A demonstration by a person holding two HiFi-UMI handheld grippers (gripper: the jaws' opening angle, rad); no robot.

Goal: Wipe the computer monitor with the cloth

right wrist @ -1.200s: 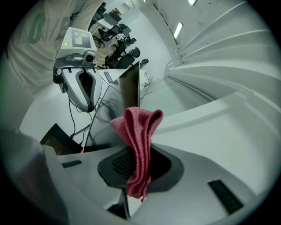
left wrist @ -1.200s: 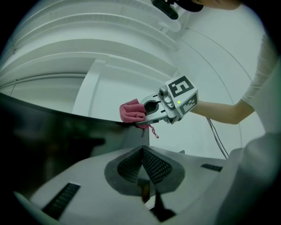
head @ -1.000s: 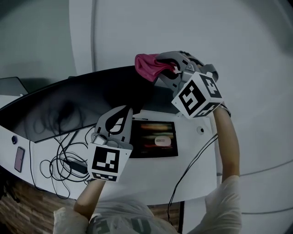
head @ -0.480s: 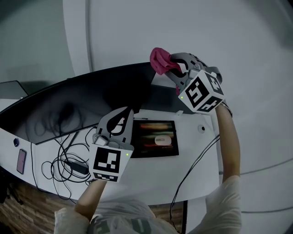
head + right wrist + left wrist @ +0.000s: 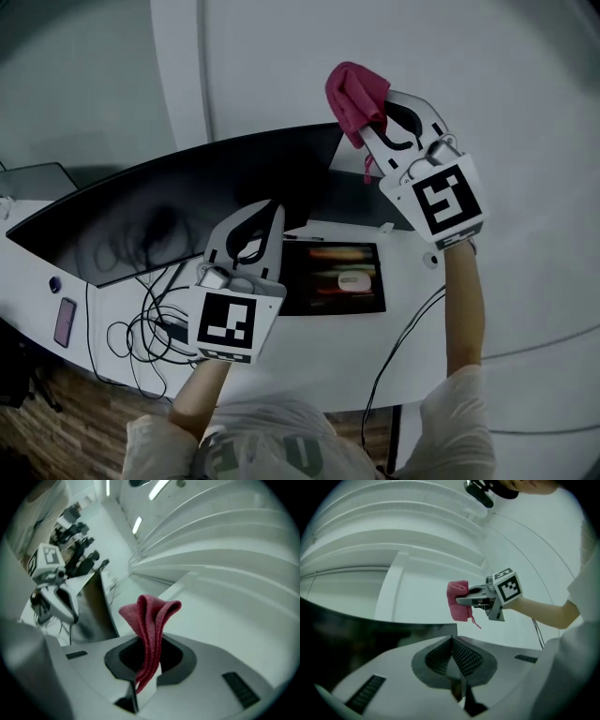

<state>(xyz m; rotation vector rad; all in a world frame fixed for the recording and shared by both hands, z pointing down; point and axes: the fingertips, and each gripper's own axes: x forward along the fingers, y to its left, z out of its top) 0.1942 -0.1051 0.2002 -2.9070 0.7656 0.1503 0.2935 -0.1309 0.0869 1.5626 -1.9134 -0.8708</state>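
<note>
While hanging clear of the glass, no wiping yet: pink cloth (image 5: 354, 94) up past top right corner of curved monitor (image 5: 187, 202), along back edge of desk (image 5: 319, 356).
Clamped by a bunched fold in R gripper (image 5: 373, 120); L gripper (image 5: 251, 217) closed on nothing, low in front of screen. Risks, imo: might slip out under drag, w/ so little fabric pinched; could scrape panel w/ bare jaw tips if angled wrong; may rock monitor on hard push, no bracing.
</note>
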